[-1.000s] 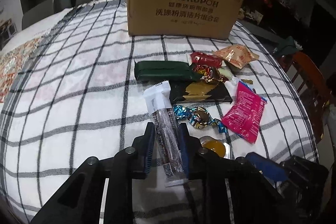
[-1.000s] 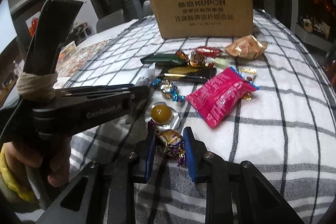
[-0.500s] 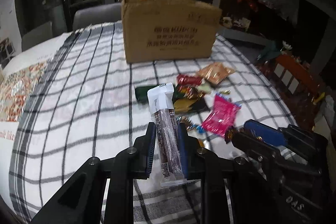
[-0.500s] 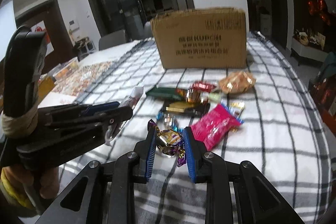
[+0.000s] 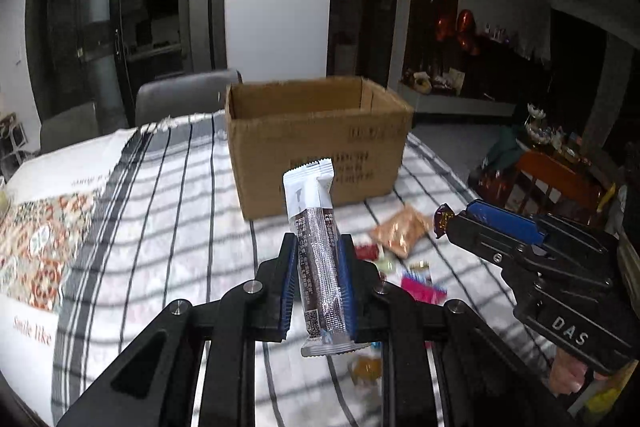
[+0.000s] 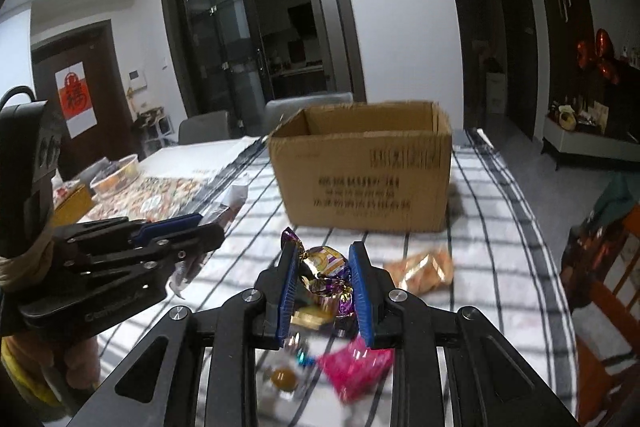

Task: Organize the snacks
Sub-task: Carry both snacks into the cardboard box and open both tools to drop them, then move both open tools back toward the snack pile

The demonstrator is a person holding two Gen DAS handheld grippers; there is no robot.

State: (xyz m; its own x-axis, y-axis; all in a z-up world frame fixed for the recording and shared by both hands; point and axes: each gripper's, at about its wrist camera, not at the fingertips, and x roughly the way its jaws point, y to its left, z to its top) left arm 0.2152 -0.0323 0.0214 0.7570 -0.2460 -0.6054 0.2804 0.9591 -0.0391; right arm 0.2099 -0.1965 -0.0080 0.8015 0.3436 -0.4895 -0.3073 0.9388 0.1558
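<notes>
My left gripper is shut on a long snack bar in a white and brown wrapper, held upright above the table. My right gripper is shut on a gold and purple wrapped candy. The open cardboard box stands ahead on the checked tablecloth; it also shows in the right wrist view. The right gripper appears at the right of the left wrist view. The left gripper appears at the left of the right wrist view.
Loose snacks lie on the cloth below: an orange packet, a pink packet and a jelly cup. Grey chairs stand behind the table. A wooden chair is at the right edge.
Both grippers have risen from the table with their snacks and moved toward the box, whose open top now shows.
</notes>
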